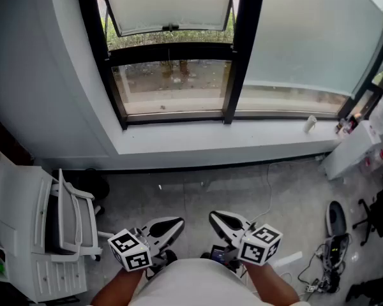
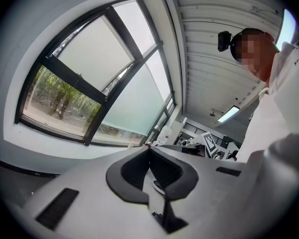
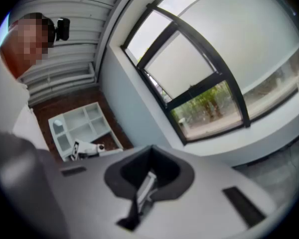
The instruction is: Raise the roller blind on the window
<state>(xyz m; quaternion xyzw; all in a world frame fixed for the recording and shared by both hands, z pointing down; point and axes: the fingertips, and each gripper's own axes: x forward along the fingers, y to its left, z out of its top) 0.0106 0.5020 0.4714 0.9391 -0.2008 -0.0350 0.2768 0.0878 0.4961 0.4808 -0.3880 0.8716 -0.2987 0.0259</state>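
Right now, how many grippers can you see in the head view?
2. The left gripper is low, left of centre; the right gripper is beside it on the right. Both are shut and empty.

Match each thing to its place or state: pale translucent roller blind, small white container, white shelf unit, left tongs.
1. pale translucent roller blind
2. small white container
3. white shelf unit
4. left tongs

A. shut, nothing held
B. on the floor, at the head view's left
C. on the windowsill, near its right end
D. lowered over most of the right pane

Pairs: 1-D, 2-C, 3-B, 4-A
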